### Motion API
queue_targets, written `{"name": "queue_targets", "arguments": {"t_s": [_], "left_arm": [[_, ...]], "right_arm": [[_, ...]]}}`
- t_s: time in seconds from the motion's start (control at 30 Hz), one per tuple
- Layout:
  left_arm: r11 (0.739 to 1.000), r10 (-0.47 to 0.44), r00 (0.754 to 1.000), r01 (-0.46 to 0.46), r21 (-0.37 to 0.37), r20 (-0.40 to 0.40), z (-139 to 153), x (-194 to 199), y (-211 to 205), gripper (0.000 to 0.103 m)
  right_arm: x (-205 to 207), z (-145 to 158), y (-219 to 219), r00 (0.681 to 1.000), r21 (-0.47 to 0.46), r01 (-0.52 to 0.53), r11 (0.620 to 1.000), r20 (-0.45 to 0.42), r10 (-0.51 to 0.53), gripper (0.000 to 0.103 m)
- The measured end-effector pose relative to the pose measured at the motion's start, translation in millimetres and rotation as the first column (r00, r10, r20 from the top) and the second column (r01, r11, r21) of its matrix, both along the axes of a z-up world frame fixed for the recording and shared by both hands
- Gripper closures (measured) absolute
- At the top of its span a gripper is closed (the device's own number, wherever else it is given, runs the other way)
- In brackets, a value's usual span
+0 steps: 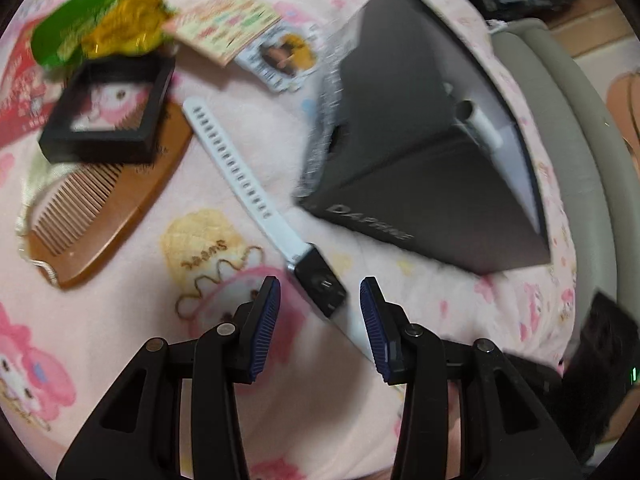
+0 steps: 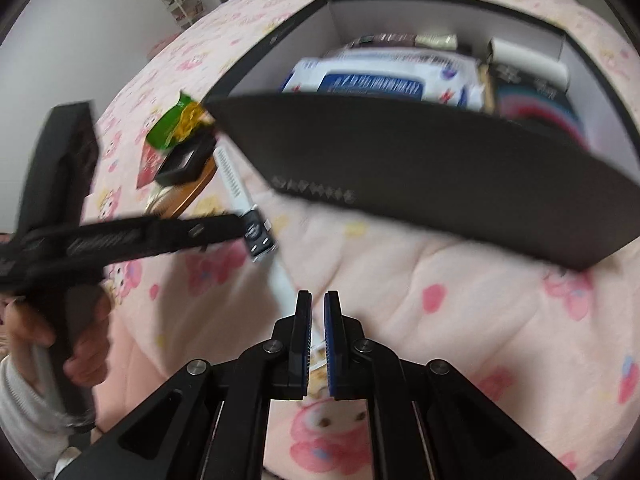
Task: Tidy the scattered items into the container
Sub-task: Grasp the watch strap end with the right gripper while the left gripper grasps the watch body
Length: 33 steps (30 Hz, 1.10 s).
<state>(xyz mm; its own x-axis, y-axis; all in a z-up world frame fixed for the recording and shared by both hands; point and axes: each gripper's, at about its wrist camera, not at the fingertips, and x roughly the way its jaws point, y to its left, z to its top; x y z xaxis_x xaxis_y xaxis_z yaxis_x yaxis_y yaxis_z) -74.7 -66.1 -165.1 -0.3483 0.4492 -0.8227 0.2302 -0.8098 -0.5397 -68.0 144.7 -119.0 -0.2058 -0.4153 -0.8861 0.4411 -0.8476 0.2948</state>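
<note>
Left tool [image 1: 320, 304] is wide open, nothing between its pads; the black body of the smartwatch [image 1: 320, 282] sits right at the gap, just ahead of the tips. The watch's white strap runs up-left from there across the pink bedspread [image 1: 120, 340]. In the right wrist view I see the left tool [image 2: 256, 232] from the side with its tip at the watch body [image 2: 259, 236]; I can't tell if it's touching.

Right tool [image 2: 318, 320] is nearly closed, only a narrow slit between the pads, gripping nothing. It hangs over the bedspread near the low end of the strap.

The black box [image 1: 420, 152] is open on the bed, just right of the watch, near wall facing me. The right wrist view shows stuff already inside: a white-and-blue pack [image 2: 380, 80], a white tube [image 2: 528, 60], some dark items, all blurred.

Still scattered left of the box:
- wooden comb [image 1: 116, 216]
- black frame case [image 1: 112, 112] lying partly on the comb
- green and gold wrapper [image 1: 96, 28]
- red packet [image 1: 20, 92]
- printed card [image 1: 228, 24]
- small photo card [image 1: 284, 58]
</note>
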Motion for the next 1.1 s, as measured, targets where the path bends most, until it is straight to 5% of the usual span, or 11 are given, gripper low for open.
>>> {"name": "queue_targets", "arguments": {"t_s": [0.2,0.47,0.6,0.77,1.1], "left_arm": [[1.0,0.016,1.0,-0.016,0.002,-0.012,-3,2,1,0.083],[0.998,0.057,0.998,-0.057,0.031,-0.008,17,36,-6,0.091],[0.997,0.075,0.997,-0.075,0.035,0.022,22,46,-5,0.092],[0.997,0.058,0.997,-0.06,0.04,0.048,23,43,-2,0.092],[0.993,0.048,0.999,-0.047,0.107,-0.013,25,29,-4,0.089]], "right_arm": [[11,-13,-15,0.999,0.0,-0.025,1.0,0.039,0.025,0.098],[15,-16,-26,0.996,-0.043,-0.059,0.997,0.066,0.062,0.095],[20,-21,-43,0.991,-0.007,-0.116,0.993,0.073,0.117,0.076],[28,-30,-55,0.977,-0.009,-0.191,0.982,0.096,0.191,0.074],[8,-21,-4,0.999,0.01,0.018,1.0,0.048,-0.019,0.074]]}}
